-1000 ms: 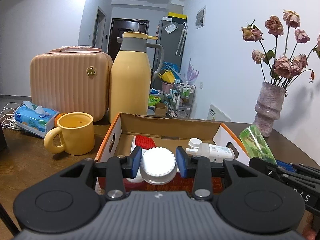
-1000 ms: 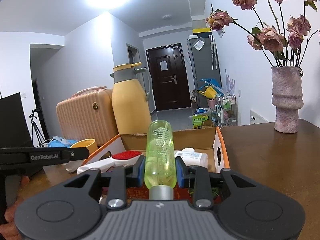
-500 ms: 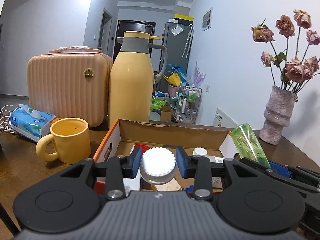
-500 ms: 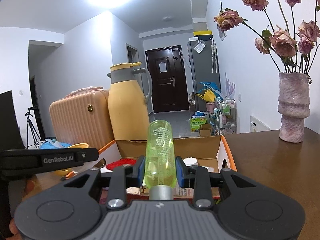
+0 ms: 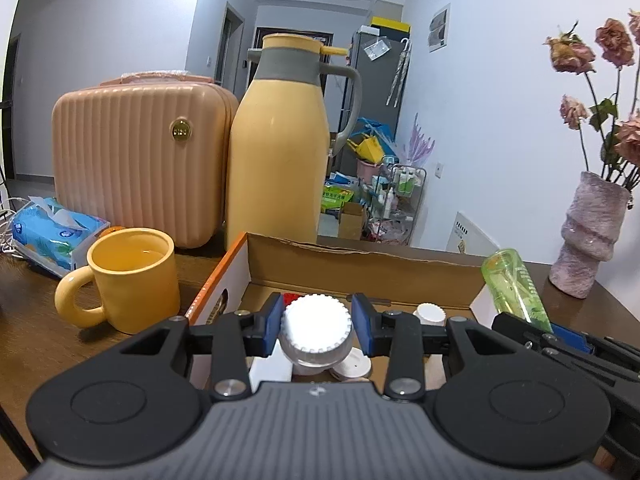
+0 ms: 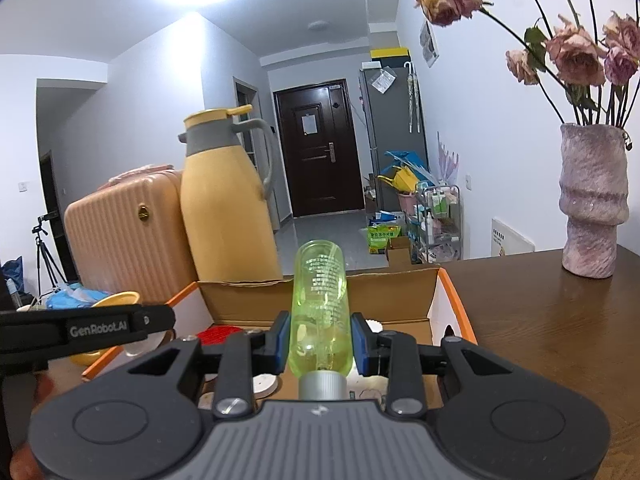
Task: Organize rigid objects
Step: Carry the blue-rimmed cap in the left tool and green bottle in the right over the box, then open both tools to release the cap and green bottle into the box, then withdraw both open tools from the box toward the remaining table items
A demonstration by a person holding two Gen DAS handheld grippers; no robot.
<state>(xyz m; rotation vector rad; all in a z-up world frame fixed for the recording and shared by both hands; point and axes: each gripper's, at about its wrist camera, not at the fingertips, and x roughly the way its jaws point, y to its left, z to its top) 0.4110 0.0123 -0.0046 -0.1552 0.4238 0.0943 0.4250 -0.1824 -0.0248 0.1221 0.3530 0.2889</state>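
While both grippers hang over the near side of the cardboard box (image 5: 360,264), each one's got something pinched. The left gripper (image 5: 316,322) has its blue pads squeezed on a white-capped bottle (image 5: 316,330), ribbed cap facing the camera, held just above the stuff already lying in the box. The right gripper (image 6: 320,340) is clamped on a clear green bottle (image 6: 320,304), silver neck toward the camera and the bottom sticking up and away, over the box's near edge.

Inside the box you can make out something red (image 6: 218,334) toward the far left corner and a small white cap (image 5: 430,314) toward the right; a couple more white round bits sit under the left gripper, can't tell what they are.

Box sits roughly mid-tabletop (image 6: 540,340). At its left side there's a yellow mug (image 5: 128,280), with a tissue pack (image 5: 52,236) near the left edge. Behind the box, toward the far edge, a yellow thermos jug (image 5: 280,152) stands upright beside a peach ribbed case (image 5: 132,160). A pinkish vase (image 6: 592,204) with dried roses stands well apart near the far right corner.
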